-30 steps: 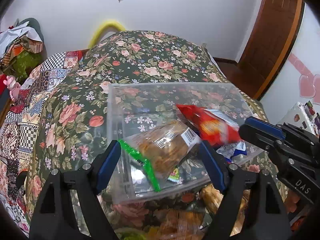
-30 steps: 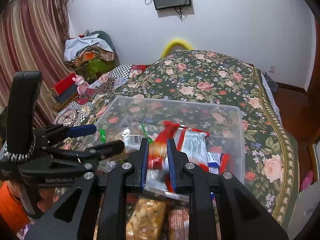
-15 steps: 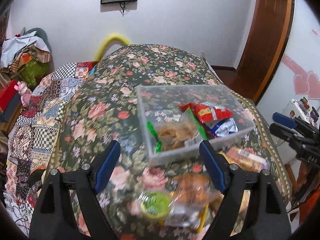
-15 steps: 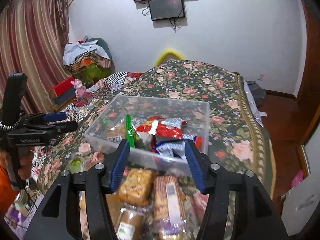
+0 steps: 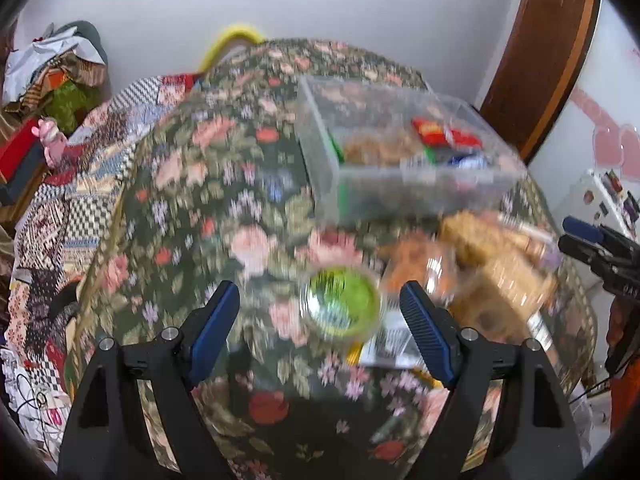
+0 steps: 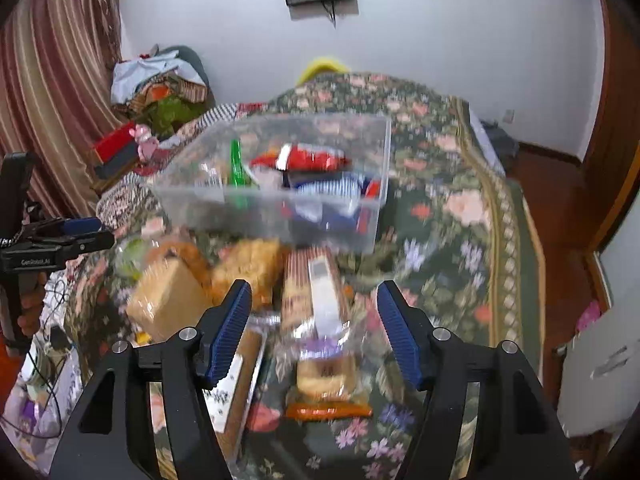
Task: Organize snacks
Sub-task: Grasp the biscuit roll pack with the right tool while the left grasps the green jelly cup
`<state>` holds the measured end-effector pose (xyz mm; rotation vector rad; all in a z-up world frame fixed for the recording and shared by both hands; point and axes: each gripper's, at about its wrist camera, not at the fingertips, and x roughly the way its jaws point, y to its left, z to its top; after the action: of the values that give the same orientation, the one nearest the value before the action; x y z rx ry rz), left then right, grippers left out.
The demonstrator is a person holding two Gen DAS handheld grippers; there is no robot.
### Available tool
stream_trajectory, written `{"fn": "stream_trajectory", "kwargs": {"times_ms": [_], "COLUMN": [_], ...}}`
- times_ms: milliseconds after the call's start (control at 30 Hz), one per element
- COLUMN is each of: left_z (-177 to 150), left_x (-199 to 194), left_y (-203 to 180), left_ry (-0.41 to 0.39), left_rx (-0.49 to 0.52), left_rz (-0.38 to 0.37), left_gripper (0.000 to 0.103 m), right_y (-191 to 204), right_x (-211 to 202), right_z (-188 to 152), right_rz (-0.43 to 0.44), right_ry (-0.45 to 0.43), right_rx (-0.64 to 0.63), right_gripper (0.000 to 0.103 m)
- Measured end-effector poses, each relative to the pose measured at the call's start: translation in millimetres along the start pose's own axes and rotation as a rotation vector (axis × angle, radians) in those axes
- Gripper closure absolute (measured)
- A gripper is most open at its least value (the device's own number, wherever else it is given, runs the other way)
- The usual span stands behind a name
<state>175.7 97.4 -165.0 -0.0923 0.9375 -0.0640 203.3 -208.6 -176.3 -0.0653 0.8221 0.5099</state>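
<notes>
Now that both packets lie in the bin (image 6: 280, 204) mid-bed, I have pulled back; my left gripper (image 5: 320, 316) and right gripper (image 6: 314, 320) gape wide and empty over the loose snacks (image 6: 256, 268) at the near edge, next to collect.

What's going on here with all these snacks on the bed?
A person with a two-finger gripper in each hand is sorting snacks into a clear plastic bin on a flowered bedspread. The bin already holds a red packet and a few others. Both the left gripper and the right gripper are open and empty. The left one hangs near a green-lidded cup, the right one over a striped biscuit pack. Several packets lie outside the bin.
</notes>
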Motion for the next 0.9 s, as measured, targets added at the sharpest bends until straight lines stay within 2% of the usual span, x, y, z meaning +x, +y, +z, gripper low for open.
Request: {"fn": "stream_trajectory", "kwargs": {"times_ms": [133,333,467,633,733,767,800,867,900], "left_z": [-15,-17,-13,-9,-9,-9,-9,-9,-9], "left_x": [14,33,38,44,48,50,51,51,51], "left_y": [-1,-4,-8,-11,-7,-6,-6,-8,-9], "left_ry": [0.04,0.069,0.029,0.02,0.024,0.03,0.033,0.03,0.027], "left_rx": [0.003,-0.011,-0.004,0.004,-0.016,-0.025,-0.032,-0.029,-0.025], "left_rz": [-0.012,-0.029,-0.023,-0.016,-0.02,-0.034,-0.047,-0.042,-0.035], "left_gripper": [0.02,0.02,0.02,0.022,0.033,0.04,0.047,0.047,0.047], "right_y": [-1,-2,-2,-2,-3,-4,-5,-8,-8], "right_x": [11,25,35,50,54,55,57,60,60], "right_z": [-8,-9,-7,-7,-7,-8,-8,-8,-9], "right_rz": [0.011,0.006,0.003,0.009,0.003,0.004,0.01,0.054,0.071], "right_ry": [0.032,0.063,0.081,0.099,0.093,0.096,0.099,0.11,0.111], "right_rx": [0.008,0.004,0.0,-0.005,-0.002,0.001,0.008,0.034,0.046], "right_gripper": [0.04,0.037,0.037,0.037,0.038,0.038,0.047,0.059,0.06]}}
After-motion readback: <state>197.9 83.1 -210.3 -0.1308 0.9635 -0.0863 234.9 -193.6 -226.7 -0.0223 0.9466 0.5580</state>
